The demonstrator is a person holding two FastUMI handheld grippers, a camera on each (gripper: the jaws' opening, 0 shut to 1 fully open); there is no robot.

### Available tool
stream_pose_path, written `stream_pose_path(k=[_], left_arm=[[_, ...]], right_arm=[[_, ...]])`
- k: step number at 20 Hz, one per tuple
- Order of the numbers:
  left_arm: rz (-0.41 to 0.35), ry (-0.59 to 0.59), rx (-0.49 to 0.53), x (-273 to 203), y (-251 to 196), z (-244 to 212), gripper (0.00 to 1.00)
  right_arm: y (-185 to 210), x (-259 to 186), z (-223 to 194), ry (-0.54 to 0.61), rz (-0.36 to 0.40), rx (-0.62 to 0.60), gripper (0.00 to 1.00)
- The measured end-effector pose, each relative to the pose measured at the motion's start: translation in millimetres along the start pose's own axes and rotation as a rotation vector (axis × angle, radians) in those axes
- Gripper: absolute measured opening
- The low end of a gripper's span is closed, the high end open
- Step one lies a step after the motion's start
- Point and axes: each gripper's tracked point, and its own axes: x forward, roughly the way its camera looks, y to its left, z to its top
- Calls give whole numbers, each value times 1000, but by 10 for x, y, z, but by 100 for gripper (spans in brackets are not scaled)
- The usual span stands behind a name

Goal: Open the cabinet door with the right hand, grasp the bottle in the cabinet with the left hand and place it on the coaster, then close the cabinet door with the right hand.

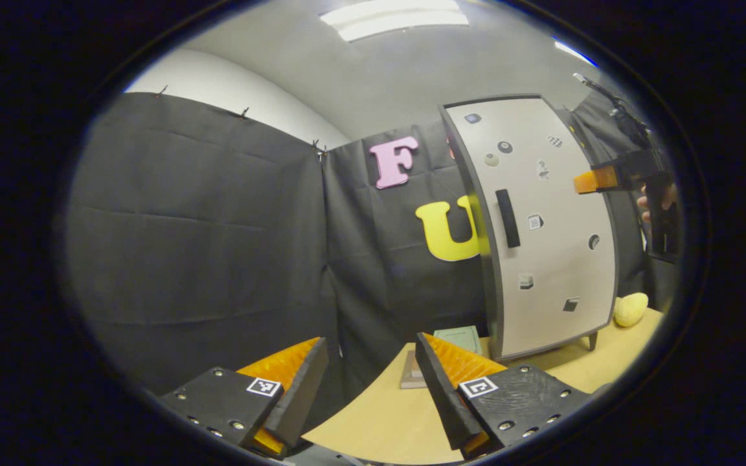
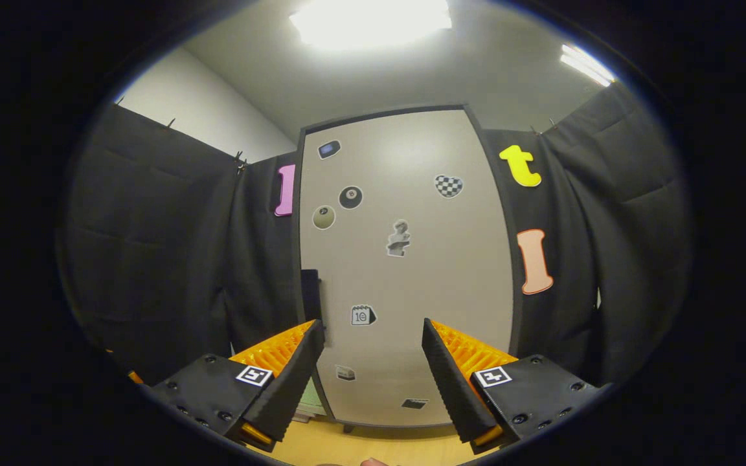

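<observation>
A: Straight ahead of my right gripper [image 2: 370, 359], the cabinet [image 2: 405, 272] stands with its door shut. Fingers spread, nothing between them, short of the door.

B: Handle?

A: Dark vertical bar [image 2: 310, 294] at the door's left edge, just above my left-hand fingertip. I'd judge it stiff and easy to hook; take it mid-bar and pull outward. Door looks like a rigid panel, likely light, swinging on the far edge.

B: Left gripper?

A: Left gripper [image 1: 370, 372] also wide open and empty, low over the table [image 1: 379, 421], well apart from the cabinet.

B: Bottle?

A: By the task it's inside the cabinet, behind the shut door. Can't tell size or material. I'd guess smooth and round, so grip the body square, mid-height, firm enough not to slip.

B: Coaster?

A: Flat greenish square [image 1: 458, 338] on the table beside the cabinet's foot may be it; something flat and brown lies just next to it. Not sure which.

B: What differs between views?

A: Left gripper view gives the cabinet at an angle with the whole handle, the table, a yellow lump [image 1: 631, 309] by the cabinet's far side, and my right gripper held up by a hand [image 1: 655, 204]. Right gripper view is nearly face-on to the door, stickers plain, handle mostly at the edge.
</observation>
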Motion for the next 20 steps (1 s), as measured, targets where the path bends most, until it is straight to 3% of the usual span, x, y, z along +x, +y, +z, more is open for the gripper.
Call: stream_pose_path(k=[10,18,20], left_arm=[[94,89,28,26,580,-400,82],[83,142,25,201,856,-705,84],[79,136,28,223,918,-690,82]], right_arm=[[481,889,-227,63,-12,-12,97],[765,1440,-349,129,-34,-19,97],[812,1526,-399,150,-40,-32,90]])
